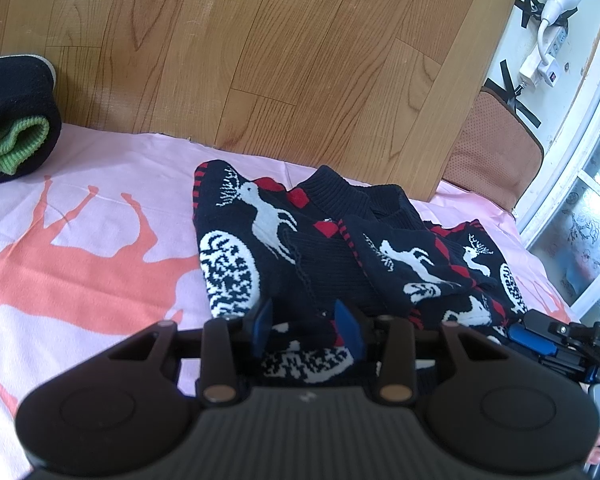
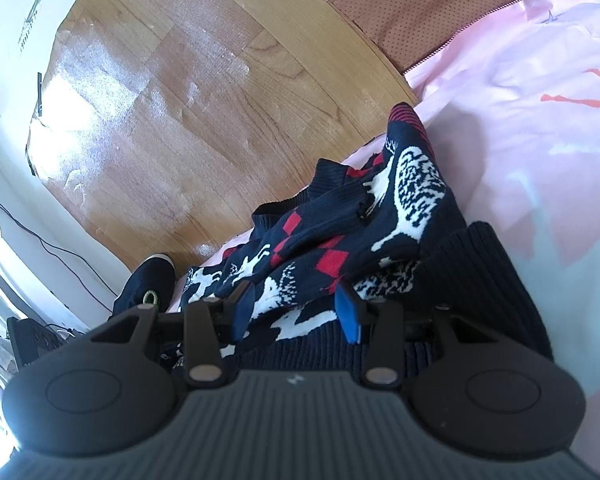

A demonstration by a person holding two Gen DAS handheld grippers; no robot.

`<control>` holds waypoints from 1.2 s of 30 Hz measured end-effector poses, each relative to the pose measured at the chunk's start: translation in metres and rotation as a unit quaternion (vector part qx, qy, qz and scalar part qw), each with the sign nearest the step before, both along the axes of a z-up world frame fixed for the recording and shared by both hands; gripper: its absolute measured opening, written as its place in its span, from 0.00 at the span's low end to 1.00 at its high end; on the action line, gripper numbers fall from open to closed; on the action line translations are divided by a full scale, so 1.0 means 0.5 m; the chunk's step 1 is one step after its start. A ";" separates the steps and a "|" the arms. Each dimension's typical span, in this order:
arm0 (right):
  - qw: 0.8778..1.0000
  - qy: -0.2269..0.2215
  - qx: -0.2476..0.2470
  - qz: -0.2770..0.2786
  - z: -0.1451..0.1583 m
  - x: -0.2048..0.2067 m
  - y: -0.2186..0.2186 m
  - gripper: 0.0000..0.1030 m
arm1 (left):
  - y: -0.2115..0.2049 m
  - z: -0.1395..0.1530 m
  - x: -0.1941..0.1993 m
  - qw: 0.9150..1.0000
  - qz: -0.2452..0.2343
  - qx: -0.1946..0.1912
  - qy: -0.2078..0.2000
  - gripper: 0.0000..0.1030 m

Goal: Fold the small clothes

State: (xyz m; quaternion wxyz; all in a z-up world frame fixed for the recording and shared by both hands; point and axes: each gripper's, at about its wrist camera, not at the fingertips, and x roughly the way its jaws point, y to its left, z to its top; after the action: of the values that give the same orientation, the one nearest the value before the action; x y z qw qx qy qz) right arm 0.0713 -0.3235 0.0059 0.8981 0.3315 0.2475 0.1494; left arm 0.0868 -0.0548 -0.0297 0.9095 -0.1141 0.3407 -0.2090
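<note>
The navy reindeer sweater (image 1: 300,248) lies bunched on the pink sheet (image 1: 80,240) (near the floor-side edge). Left gripper (image 1: 306,330) and right gripper (image 2: 296,310), each narrowed onto its near hem, probably ready to fold it.

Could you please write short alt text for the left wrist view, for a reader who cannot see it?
A navy knitted sweater with white deer and red diamonds lies rumpled on a pink sheet, its near edge between the left gripper's blue fingers. Wooden floor lies beyond, with a dark folded garment at far left.
</note>
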 end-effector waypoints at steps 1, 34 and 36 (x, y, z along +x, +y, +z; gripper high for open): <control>1.000 0.000 0.000 0.000 0.000 0.000 0.000 0.46 | 0.000 0.000 0.000 1.000 0.000 0.000 0.000 0.35; 1.000 0.001 -0.001 0.000 0.001 0.000 0.000 0.46 | -0.002 0.001 -0.001 1.000 0.000 0.000 0.000 0.37; 1.000 0.001 -0.001 0.000 0.001 0.001 0.001 0.46 | -0.002 0.001 -0.001 1.000 0.000 0.000 0.000 0.37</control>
State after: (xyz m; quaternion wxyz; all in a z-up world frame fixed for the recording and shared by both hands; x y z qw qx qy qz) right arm 0.0715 -0.3231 0.0063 0.8981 0.3311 0.2482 0.1490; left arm 0.0865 -0.0556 -0.0295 0.9097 -0.1137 0.3405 -0.2088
